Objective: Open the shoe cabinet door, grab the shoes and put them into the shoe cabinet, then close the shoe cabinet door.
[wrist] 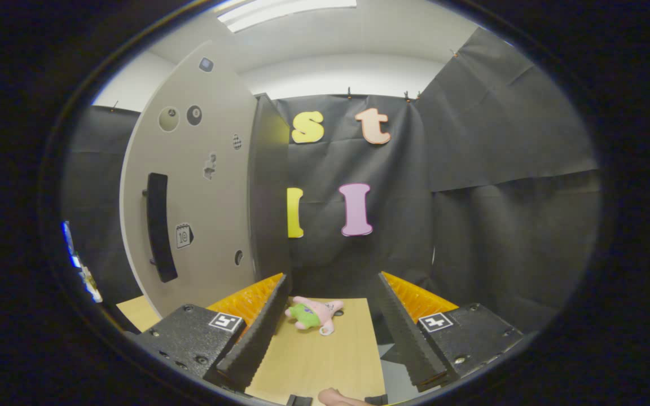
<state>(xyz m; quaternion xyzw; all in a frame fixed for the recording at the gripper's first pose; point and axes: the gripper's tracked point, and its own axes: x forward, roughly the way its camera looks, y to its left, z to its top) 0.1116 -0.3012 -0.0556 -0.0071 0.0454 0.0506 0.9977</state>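
Fingers spread, empty; plush toy between (cabinet door left).

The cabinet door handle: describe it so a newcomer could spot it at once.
Find the tall pale shoe cabinet standing to the left of the open hand-held gripper, beyond its left finger. On the cabinet's door, dotted with small stickers, the handle is the long dark upright bar near the door's left edge, the one raised thing there.

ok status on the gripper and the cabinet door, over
Gripper open, empty, above the wooden table. Cabinet door ahead on the left, handle untouched. Pink plush toy lying between the fingers.
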